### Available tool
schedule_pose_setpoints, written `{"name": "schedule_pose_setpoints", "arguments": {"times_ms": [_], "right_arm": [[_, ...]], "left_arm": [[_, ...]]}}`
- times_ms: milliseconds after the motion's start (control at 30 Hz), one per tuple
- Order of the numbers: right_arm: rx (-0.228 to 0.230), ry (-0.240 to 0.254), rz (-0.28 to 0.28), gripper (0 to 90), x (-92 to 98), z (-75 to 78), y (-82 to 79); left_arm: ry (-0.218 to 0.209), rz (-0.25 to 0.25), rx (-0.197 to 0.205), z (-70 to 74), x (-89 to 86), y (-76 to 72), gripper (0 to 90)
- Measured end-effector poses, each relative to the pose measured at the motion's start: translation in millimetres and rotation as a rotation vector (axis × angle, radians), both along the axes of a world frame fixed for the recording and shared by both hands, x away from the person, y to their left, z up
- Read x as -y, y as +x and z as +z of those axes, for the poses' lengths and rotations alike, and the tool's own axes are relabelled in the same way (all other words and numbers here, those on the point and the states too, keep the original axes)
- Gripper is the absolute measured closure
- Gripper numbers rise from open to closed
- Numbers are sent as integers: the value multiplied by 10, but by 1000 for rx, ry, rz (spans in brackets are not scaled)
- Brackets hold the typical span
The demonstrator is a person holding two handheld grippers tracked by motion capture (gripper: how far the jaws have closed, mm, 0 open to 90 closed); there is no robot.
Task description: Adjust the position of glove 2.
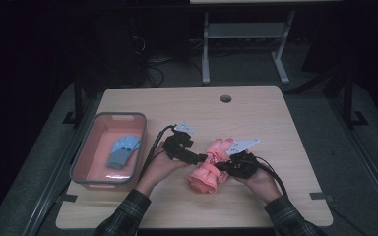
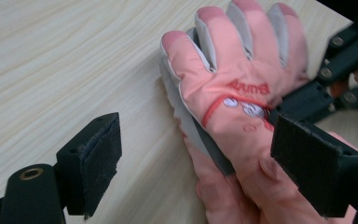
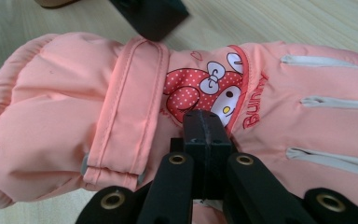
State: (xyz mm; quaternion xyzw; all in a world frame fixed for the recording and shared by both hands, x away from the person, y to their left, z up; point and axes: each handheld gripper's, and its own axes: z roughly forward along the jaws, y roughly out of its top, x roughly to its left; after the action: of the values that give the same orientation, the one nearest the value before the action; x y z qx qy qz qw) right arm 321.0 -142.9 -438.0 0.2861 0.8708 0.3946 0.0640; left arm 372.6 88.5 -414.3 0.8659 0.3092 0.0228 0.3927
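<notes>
Right gripper (image 3: 204, 135) on pink glove (image 3: 121, 116) — pinched fabric hidden, cuff cropped.

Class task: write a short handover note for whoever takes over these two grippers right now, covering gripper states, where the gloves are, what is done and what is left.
Left gripper: open, jaws either side of the pink glove, pads not pressing.
Right gripper: shut, jaws pressed together at the pink glove's edge; whether fabric is pinched is unclear.
Pink glove: on the table, cuff toward the person.
Blue-grey glove: already in the pink bin.
Left, probably: move the pink glove into the bin.
</notes>
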Motion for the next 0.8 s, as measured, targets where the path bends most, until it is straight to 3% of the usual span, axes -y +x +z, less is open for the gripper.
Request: {"name": "schedule_pose_setpoints", "arguments": {"times_ms": [167, 233, 333, 500, 667, 800], "right_arm": [[15, 12, -4, 900, 14, -31, -52], [25, 21, 1, 900, 34, -45, -66], [24, 26, -4, 900, 32, -56, -81], [41, 14, 6, 900, 25, -60, -91], [42, 5, 12, 900, 13, -72, -109], [38, 7, 30, 900, 10, -100, -99]], "left_arm": [[-26, 16, -22, -83, 106, 89, 148], [-16, 13, -21, -98, 152, 122, 148], [-44, 15, -43, -141, 226, 157, 145], [-16, -9, -79, -292, 343, 193, 134], [-47, -27, -133, -406, 360, 269, 125], [-24, -58, -136, -431, 393, 295, 125]]}}
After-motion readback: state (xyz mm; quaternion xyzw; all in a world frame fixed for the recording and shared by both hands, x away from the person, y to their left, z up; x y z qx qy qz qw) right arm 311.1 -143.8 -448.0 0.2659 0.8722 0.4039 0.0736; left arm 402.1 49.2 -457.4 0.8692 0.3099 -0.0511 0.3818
